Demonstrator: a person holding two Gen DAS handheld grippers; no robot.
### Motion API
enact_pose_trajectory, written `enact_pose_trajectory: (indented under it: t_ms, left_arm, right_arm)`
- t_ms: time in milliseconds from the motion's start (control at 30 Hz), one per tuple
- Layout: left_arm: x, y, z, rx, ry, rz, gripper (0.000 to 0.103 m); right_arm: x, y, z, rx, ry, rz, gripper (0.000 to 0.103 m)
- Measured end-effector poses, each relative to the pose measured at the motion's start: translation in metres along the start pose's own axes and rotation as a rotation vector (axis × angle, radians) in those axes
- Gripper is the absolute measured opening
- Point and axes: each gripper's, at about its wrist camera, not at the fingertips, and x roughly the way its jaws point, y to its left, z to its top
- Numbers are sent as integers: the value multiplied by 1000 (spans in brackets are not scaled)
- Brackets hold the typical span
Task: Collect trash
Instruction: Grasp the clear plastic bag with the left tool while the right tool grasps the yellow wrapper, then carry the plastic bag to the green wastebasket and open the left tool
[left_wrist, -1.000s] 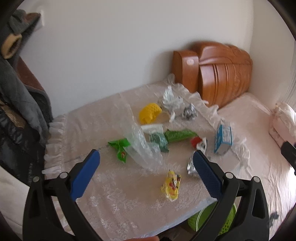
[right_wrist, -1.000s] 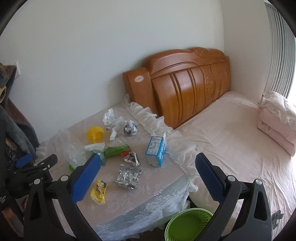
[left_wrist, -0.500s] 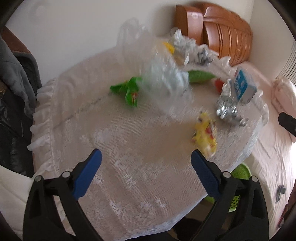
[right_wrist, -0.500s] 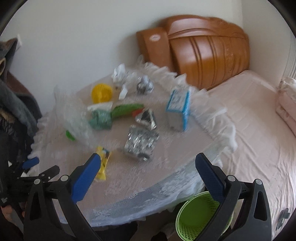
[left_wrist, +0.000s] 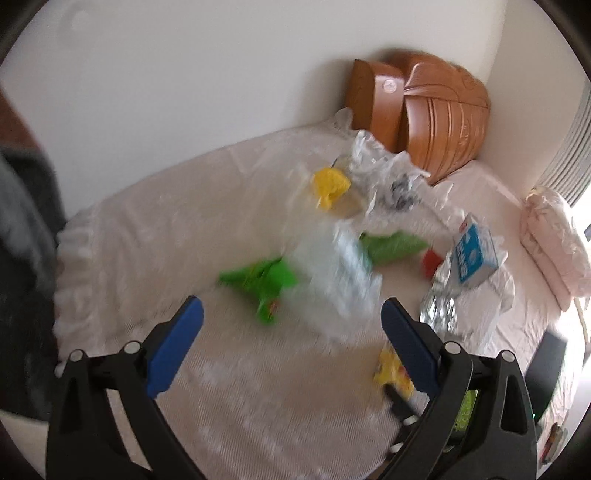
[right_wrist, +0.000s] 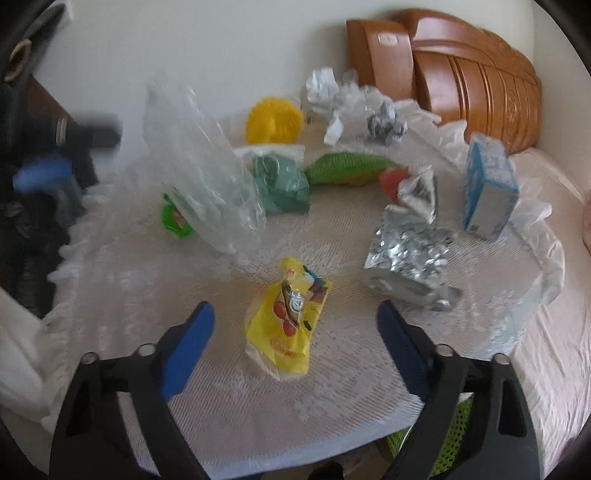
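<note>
Both tongs are released, their blue pads spread wide with nothing between them. Left tongs (left_wrist: 291, 334) hang over the near half of the table (left_wrist: 155, 229), which wears a white lace cloth, and face a blurred clear plastic bag (left_wrist: 332, 280) with a bright green wrapper (left_wrist: 266, 284) beside it. Right tongs (right_wrist: 295, 339) hover low over the table's front edge, with a yellow snack packet (right_wrist: 286, 325) lying flat on the cloth right between and just ahead of the pads.

Trash is scattered across the table. In the right wrist view the clear plastic bag (right_wrist: 199, 170) stands crumpled at the left, partly covering the green wrapper (right_wrist: 175, 221). Just right of it sits a dark green crumpled bag (right_wrist: 282, 182), then a long green packet (right_wrist: 351, 168) with a red piece (right_wrist: 391, 181) at its end. A yellow round item (right_wrist: 273, 120) lies farther back, near white crumpled plastic (right_wrist: 325, 90) and a small grey wad (right_wrist: 386, 123). Silver foil wrappers (right_wrist: 410, 243) lie at the right, close to an upright blue and white carton (right_wrist: 487, 188).

A green mesh bin (right_wrist: 450, 435) shows below the table's front edge, behind the right tongs. A wooden headboard (right_wrist: 476, 81) and a bed (right_wrist: 546, 350) lie beyond.
</note>
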Motion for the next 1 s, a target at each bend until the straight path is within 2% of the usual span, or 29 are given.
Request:
enact_pose_trajectory:
  t_ms: [67, 100, 133, 167, 200, 233, 267, 333, 367, 500, 667, 800, 900, 1000]
  left_arm:
    - [14, -5, 10, 4, 15, -11, 91]
    - [22, -7, 15, 4, 29, -22, 86]
    - [33, -10, 21, 2, 51, -29, 76]
    - [41, -12, 23, 0, 69, -30, 68]
    - [53, -15, 28, 1, 92, -14, 62]
    - [61, -16, 29, 2, 102, -4, 50]
    - [68, -17, 31, 4, 114, 7, 38]
    - [78, -14, 32, -6, 143, 27, 21]
    - [79, -13, 33, -21, 147, 17, 16]
    - [65, -3, 39, -43, 118, -22, 15]
    - [18, 2, 48, -50, 5, -44, 14]
    - [-21, -1, 56, -62, -56, -63, 14]
    - [-42, -17, 51, -30, -79, -82, 14]
    - [-59, -58, 35, 50, -74, -171, 14]
  right_arm:
    - [8, 2, 0, 17, 17, -10, 65]
    - [11, 2, 0, 25, 23, -9, 55]
    - [13, 3, 0, 33, 26, -5, 46]
    - [13, 2, -1, 35, 24, -4, 43]
    - [13, 3, -1, 37, 22, -3, 35]
    - [13, 3, -2, 43, 23, 0, 29]
    - [13, 3, -3, 49, 25, 5, 28]
    - [10, 1, -3, 61, 19, 16, 26]
    - [5, -2, -3, 65, 10, 22, 26]
    - [-13, -8, 3, 71, -37, 56, 26]
    - [-43, -19, 17, 88, -112, 138, 26]
    - [-80, -52, 23, 142, -188, 165, 26]
    - [-110, -90, 12, 185, -225, 104, 26]
    - [-132, -141, -19, 237, -204, -27, 28]
